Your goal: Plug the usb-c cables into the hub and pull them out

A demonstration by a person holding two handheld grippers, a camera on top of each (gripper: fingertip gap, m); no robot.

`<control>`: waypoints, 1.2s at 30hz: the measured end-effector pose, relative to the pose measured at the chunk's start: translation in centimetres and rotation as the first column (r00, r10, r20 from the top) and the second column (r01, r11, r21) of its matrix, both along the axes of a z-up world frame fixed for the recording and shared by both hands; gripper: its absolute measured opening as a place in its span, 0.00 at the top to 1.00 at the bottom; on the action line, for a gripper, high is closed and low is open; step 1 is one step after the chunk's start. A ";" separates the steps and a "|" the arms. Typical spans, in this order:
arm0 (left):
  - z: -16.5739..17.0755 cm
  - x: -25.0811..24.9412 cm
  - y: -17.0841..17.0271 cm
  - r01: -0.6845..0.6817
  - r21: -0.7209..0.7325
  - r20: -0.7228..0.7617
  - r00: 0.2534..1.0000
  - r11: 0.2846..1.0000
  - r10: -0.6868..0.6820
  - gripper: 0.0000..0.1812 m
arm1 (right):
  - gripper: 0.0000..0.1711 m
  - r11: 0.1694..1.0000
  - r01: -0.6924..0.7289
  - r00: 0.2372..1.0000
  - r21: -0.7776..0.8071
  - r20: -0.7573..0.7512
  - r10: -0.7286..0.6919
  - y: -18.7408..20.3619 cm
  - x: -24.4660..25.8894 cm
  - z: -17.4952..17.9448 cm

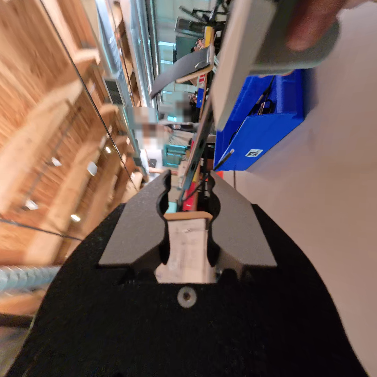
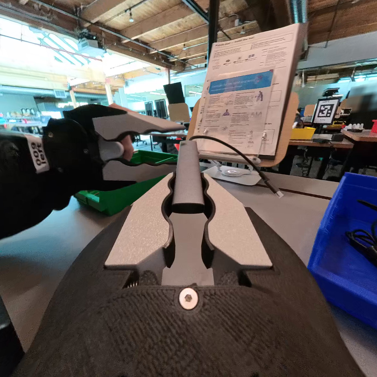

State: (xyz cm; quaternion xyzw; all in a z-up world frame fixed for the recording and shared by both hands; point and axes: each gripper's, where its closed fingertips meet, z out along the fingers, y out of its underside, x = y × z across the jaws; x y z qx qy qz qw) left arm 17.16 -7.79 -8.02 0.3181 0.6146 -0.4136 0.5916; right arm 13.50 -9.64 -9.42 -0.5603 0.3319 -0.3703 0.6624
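Note:
My right gripper is shut on the grey hub, which points forward and slightly up over the grey table. The hub's own black cable arcs from its far end down to the right, and its plug hangs free near the table. My left gripper is turned on its side at the left of the hub, open and empty. In the left wrist view its fingers stand apart with nothing between them. Black cables lie in the blue bin.
A green bin sits behind the left gripper. A document stand with printed sheets stands at the back of the table. In the left wrist view the blue bin is ahead, and a blurred grey shape with a hand is at top right.

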 end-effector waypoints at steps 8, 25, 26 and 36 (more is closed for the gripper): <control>-1.5 0.4 2.5 -0.172 -0.329 -0.907 0.333 0.929 -0.259 0.70 | 0.87 0.996 0.080 0.996 0.037 0.034 -0.081 -2.2 0.6 -0.2; -2.2 -1.0 -1.2 -0.305 -0.499 -0.427 -0.728 0.811 -0.537 0.95 | 0.87 0.945 0.224 0.965 -0.236 0.191 -0.181 1.3 0.7 -2.3; -2.4 -0.9 -1.3 -0.316 -0.489 -0.401 -0.747 0.813 -0.531 0.95 | 0.87 0.941 0.235 0.962 -0.242 0.195 -0.190 1.2 0.8 -2.5; -2.7 -0.7 -1.7 -0.304 -0.423 -0.425 -0.766 0.854 -0.483 0.96 | 0.87 0.942 0.237 0.967 -0.239 0.145 -0.207 0.9 1.3 -3.4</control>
